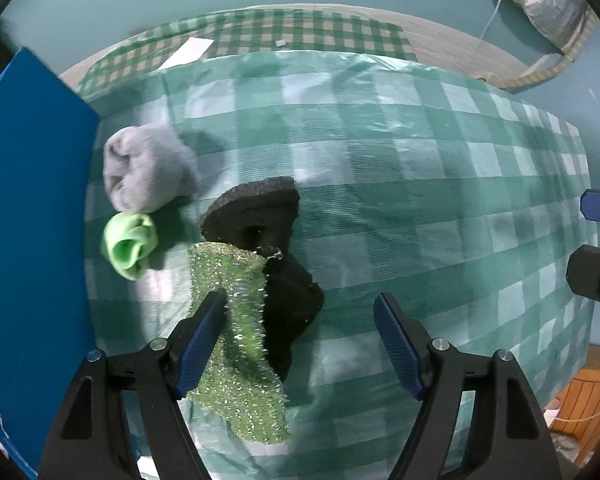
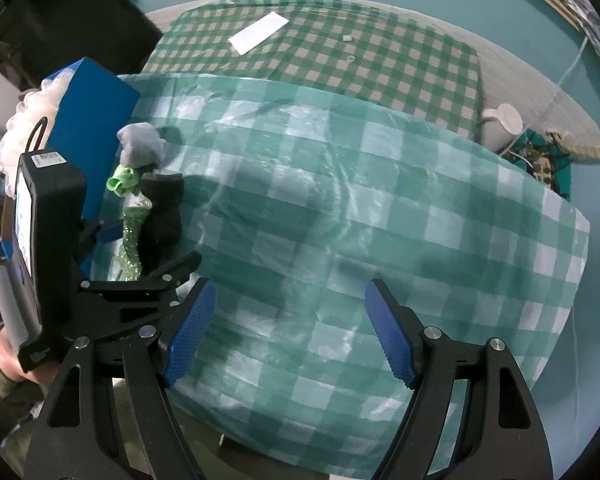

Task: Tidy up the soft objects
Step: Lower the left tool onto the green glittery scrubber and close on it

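Observation:
A sparkly green scrub cloth [image 1: 240, 332] hangs against the inner side of my left gripper's left finger [image 1: 202, 340], over a black sponge piece [image 1: 296, 300]. My left gripper [image 1: 300, 340] is open, its right finger well clear of the cloth. A dark round sponge [image 1: 252, 212], a bright green rolled cloth [image 1: 130, 244] and a grey rolled sock [image 1: 148, 172] lie beyond, beside a blue box [image 1: 32, 208]. My right gripper [image 2: 290, 328] is open and empty over the checked tablecloth [image 2: 380, 208]. The right wrist view shows the same pile: grey sock [image 2: 142, 144], green cloth [image 2: 120, 180], black sponge [image 2: 162, 208].
The blue box [image 2: 92, 120] stands at the table's left edge with white stuffing [image 2: 20, 120] behind it. A white card [image 2: 258, 32] lies on a second checked table [image 2: 340, 52] behind. A wooden floor [image 1: 584, 404] shows at lower right.

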Motion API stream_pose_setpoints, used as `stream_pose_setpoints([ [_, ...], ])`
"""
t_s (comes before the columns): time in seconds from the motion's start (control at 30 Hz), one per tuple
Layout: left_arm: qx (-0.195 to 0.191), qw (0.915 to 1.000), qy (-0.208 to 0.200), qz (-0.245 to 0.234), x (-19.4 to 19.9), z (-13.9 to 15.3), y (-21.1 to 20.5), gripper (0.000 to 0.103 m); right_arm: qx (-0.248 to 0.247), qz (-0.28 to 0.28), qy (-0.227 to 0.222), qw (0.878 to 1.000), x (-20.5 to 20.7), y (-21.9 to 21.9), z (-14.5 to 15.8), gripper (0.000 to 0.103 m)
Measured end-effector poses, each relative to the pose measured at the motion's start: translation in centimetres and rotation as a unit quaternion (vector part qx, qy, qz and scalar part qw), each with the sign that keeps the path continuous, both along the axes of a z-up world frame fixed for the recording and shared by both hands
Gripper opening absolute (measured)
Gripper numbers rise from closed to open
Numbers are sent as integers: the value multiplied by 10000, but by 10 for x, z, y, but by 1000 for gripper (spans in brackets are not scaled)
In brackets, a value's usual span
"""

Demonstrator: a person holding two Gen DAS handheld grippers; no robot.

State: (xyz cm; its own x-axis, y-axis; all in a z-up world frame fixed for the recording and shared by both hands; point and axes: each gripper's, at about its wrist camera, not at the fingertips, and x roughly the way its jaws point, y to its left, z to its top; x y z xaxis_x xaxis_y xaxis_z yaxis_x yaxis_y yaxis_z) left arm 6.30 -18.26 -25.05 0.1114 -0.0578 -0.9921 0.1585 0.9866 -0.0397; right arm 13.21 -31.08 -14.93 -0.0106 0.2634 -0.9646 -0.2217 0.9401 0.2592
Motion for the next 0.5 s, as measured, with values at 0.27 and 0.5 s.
stream_pose_setpoints([
  [0.27,-220,9997,28,-92,1,3,-22,78,-6,-237,34,9997,-4,-19,2,78],
  [0.5,-262,9991,15,-335,-10,11,-40,77,15,-380,58,9993,-7,-30,0,78],
])
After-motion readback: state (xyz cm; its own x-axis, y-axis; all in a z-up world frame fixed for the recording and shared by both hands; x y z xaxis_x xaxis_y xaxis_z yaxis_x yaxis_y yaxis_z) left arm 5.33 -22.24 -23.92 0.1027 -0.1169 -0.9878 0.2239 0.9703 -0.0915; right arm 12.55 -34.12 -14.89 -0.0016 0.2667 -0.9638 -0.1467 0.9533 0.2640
